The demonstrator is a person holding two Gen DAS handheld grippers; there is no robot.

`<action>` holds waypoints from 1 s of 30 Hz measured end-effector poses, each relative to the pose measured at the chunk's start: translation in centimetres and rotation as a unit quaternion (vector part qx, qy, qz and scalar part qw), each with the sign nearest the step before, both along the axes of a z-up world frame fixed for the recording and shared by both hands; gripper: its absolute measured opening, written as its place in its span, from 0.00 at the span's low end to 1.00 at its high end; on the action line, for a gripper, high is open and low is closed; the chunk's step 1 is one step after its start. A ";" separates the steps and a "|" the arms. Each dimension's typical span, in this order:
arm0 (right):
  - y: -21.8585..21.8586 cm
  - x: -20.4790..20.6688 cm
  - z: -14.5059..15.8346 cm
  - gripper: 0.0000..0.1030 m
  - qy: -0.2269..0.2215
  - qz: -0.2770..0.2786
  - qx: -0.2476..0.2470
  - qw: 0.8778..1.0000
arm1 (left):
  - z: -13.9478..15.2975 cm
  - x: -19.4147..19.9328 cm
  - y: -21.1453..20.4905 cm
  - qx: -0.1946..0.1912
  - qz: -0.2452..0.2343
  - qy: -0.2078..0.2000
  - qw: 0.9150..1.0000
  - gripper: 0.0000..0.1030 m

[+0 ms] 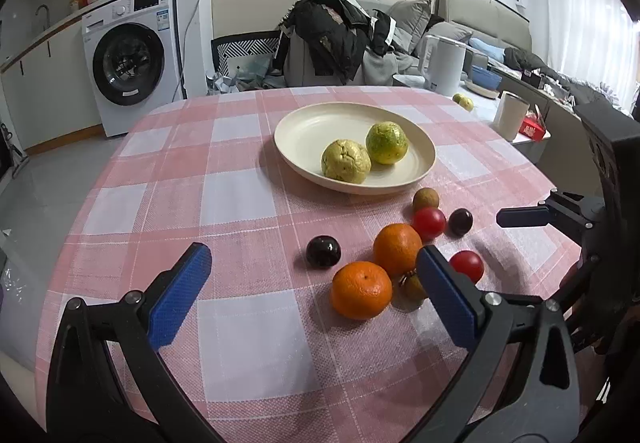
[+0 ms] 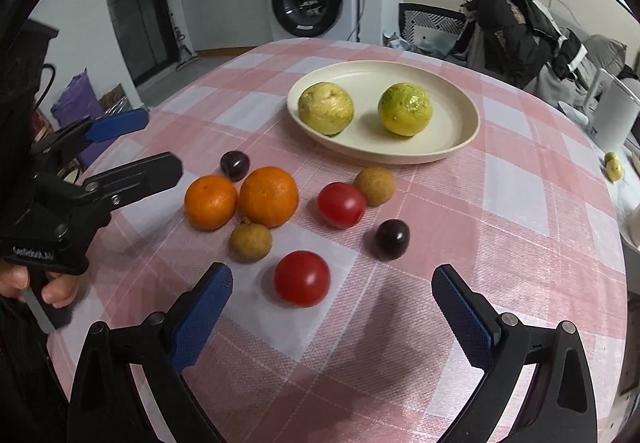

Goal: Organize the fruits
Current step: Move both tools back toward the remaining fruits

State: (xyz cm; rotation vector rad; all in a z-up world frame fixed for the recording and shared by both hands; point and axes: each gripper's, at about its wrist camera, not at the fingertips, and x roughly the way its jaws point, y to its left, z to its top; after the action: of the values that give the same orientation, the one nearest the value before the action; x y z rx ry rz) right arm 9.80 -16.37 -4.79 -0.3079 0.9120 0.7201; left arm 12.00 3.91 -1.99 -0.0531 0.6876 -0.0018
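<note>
A cream plate (image 1: 304,131) (image 2: 452,111) holds two yellow-green fruits (image 1: 346,159) (image 2: 405,109). On the pink checked tablecloth lie two oranges (image 1: 361,295) (image 2: 268,196), two red tomatoes (image 2: 302,278) (image 1: 429,223), two dark plums (image 1: 323,251) (image 2: 392,239) and two brown longans (image 2: 250,243) (image 1: 425,199). My left gripper (image 1: 316,263) is open and empty, with the near orange just ahead between its fingers. My right gripper (image 2: 332,283) is open and empty, with the near tomato between its fingertips. Each gripper shows at the edge of the other's view.
A white kettle (image 1: 444,63), a paper roll (image 1: 510,115) and a blue bowl (image 1: 486,77) stand on a side table to the right. A clothes-draped chair (image 1: 332,39) is behind the table. A washing machine (image 1: 132,59) stands at the back left.
</note>
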 end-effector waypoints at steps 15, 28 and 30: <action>0.2 0.0 -1.2 0.64 0.039 0.035 0.009 0.999 | -2.3 1.5 -0.1 0.002 -0.020 0.064 0.998 0.97; 0.5 -1.0 -1.3 0.55 0.019 0.047 -0.011 0.999 | -3.4 2.0 -1.1 0.015 -0.032 0.084 0.996 0.84; 0.8 -1.2 -1.4 0.55 0.013 0.048 -0.016 0.999 | -3.6 2.0 -1.2 0.016 -0.034 0.089 0.995 0.83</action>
State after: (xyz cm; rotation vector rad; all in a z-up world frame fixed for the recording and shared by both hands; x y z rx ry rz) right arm 8.58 -15.59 -6.14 -0.3748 0.9388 0.8004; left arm 13.98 2.75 -5.55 0.0010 0.8670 -0.0512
